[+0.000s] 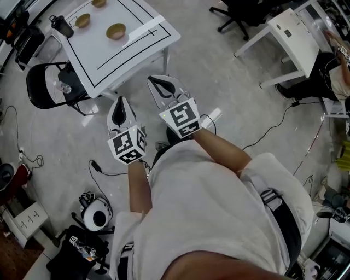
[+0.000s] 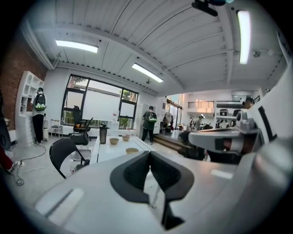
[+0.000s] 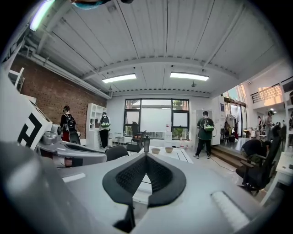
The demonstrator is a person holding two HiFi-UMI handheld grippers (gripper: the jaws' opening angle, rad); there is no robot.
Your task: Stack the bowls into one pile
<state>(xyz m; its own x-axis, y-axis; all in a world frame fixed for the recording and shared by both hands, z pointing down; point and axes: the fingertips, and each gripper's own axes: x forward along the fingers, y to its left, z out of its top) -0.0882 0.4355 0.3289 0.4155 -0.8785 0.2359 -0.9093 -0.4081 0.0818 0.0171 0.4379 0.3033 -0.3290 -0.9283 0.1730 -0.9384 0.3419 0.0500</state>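
Note:
Three tan bowls stand apart on a white table (image 1: 136, 46) ahead of me: the nearest bowl (image 1: 116, 31), a middle bowl (image 1: 82, 21) and a far bowl (image 1: 99, 3). In the left gripper view the nearest bowl (image 2: 132, 150) shows just over the jaws, with the others (image 2: 114, 140) behind. The right gripper view shows two bowls (image 3: 156, 150) far off. My left gripper (image 1: 120, 107) and right gripper (image 1: 159, 85) are held side by side over the floor, short of the table. Both are shut and hold nothing.
A dark bottle (image 1: 61, 24) stands on the table's left edge, and a black chair (image 1: 46, 85) sits beside it. Cables (image 1: 273, 128) trail over the floor. Another white table (image 1: 284, 38) and an office chair (image 1: 235, 13) are at the right. People stand far back (image 3: 205, 132).

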